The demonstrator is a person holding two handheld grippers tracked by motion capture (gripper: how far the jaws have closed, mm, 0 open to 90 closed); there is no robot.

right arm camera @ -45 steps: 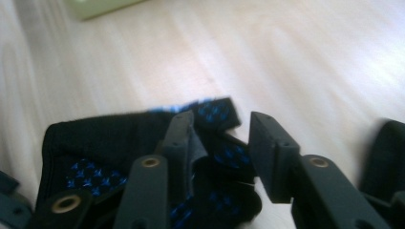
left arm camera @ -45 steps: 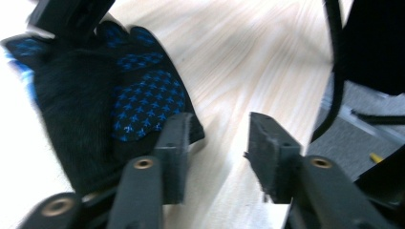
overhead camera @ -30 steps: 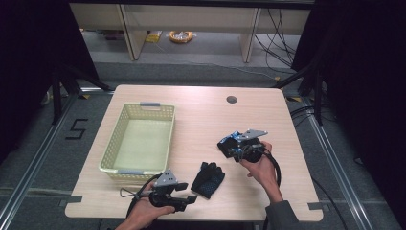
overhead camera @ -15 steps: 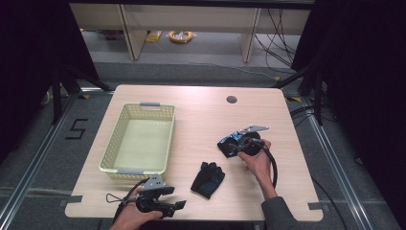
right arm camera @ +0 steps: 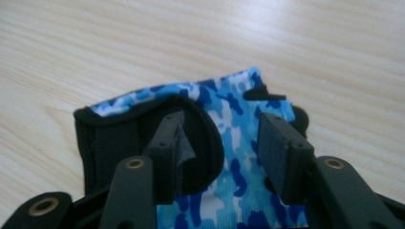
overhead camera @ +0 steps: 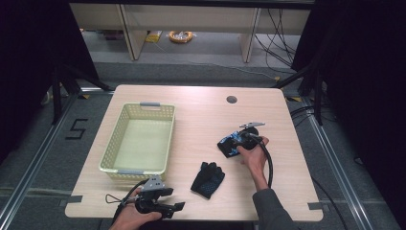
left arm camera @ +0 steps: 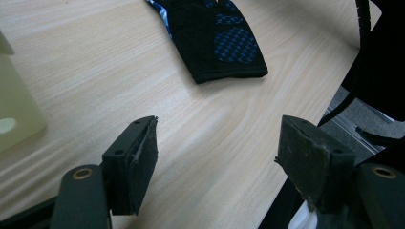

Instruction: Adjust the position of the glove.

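Right gripper (right arm camera: 224, 143) spread open directly over blue camouflage glove (right arm camera: 229, 114). Left gripper (left arm camera: 215, 157) open, black glove (left arm camera: 215, 38) lying ahead on bench (overhead camera: 201, 120).

Even overhead light falls on the table (overhead camera: 201, 120), surroundings dark at both side edges. Shadows are soft; the tool views look slightly blurred up close.

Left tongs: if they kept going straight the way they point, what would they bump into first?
Probably the black glove. The left tongs are open over bare table, and the glove's cuff lies straight ahead, though the depth is hard to judge.
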